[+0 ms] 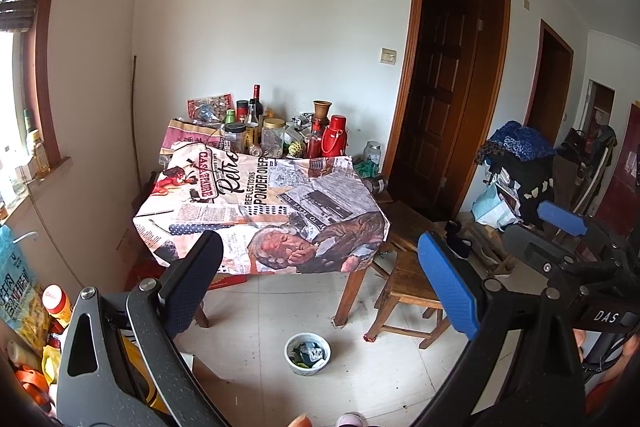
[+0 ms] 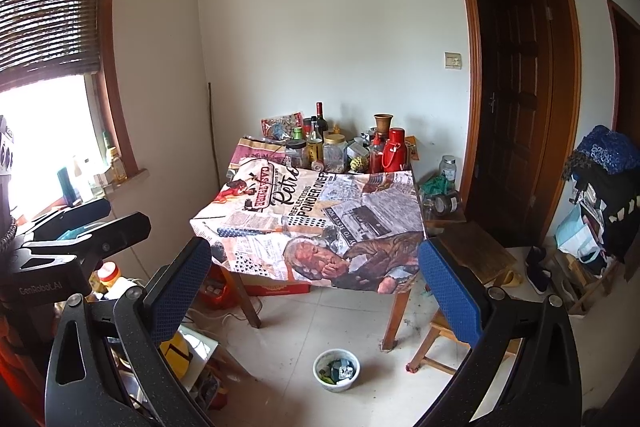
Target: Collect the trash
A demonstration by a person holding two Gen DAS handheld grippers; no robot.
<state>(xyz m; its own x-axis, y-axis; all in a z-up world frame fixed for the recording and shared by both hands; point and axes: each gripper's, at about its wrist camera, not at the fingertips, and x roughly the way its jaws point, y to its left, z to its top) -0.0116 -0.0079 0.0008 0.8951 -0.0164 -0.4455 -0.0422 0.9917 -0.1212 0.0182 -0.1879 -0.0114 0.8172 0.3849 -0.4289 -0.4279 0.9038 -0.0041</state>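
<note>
Left gripper (image 1: 320, 279) and right gripper (image 2: 316, 291) both spread wide, holding nothing, above floor. White bowl (image 2: 336, 370) of scraps sits near table's (image 2: 394, 323) front leg.

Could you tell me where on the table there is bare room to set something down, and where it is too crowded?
The near and middle part of the tablecloth, from the front edge to the word "Retro", lies bare. The far strip by the wall is packed with bottles and jars, beside a red thermos. On the floor, bare tiles surround the white bowl.
</note>
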